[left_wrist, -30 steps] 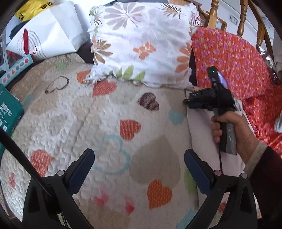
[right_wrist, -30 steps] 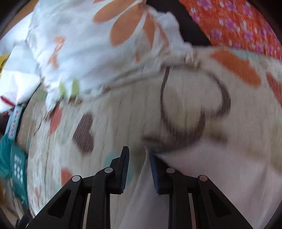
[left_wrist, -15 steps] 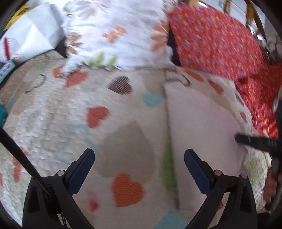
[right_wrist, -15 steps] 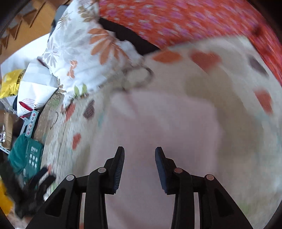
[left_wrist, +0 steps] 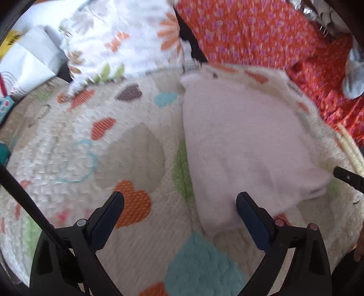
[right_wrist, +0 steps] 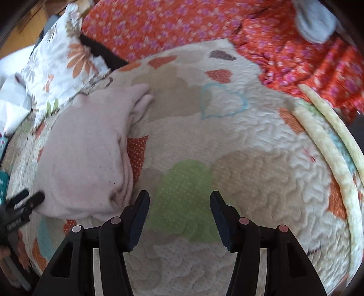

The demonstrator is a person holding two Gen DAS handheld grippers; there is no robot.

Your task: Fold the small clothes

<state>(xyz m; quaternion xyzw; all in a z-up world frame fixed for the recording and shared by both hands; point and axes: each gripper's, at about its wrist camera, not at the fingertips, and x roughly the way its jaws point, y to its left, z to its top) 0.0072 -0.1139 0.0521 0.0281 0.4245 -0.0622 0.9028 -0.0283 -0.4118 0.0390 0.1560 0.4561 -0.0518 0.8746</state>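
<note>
A folded pale pink garment (left_wrist: 245, 141) lies on the heart-patterned quilt (left_wrist: 127, 145). It also shows at the left of the right wrist view (right_wrist: 91, 154). My left gripper (left_wrist: 179, 207) is open and empty, hovering over the garment's near left edge. My right gripper (right_wrist: 179, 209) is open and empty over a green heart on the bare quilt, just right of the garment. The left gripper's tip (right_wrist: 25, 202) shows at the garment's near corner in the right wrist view.
A white floral pillow (left_wrist: 118, 41) and an orange flowered cloth (left_wrist: 250, 31) lie at the far side. A white bag (left_wrist: 27, 61) sits far left. A pale piped quilt edge (right_wrist: 327, 127) runs along the right. A grey item (right_wrist: 314, 20) lies on the orange cloth.
Both grippers swung right. My right gripper opened wider, let go of the garment and moved off it onto bare quilt. My left gripper came closer to the garment's near edge.
</note>
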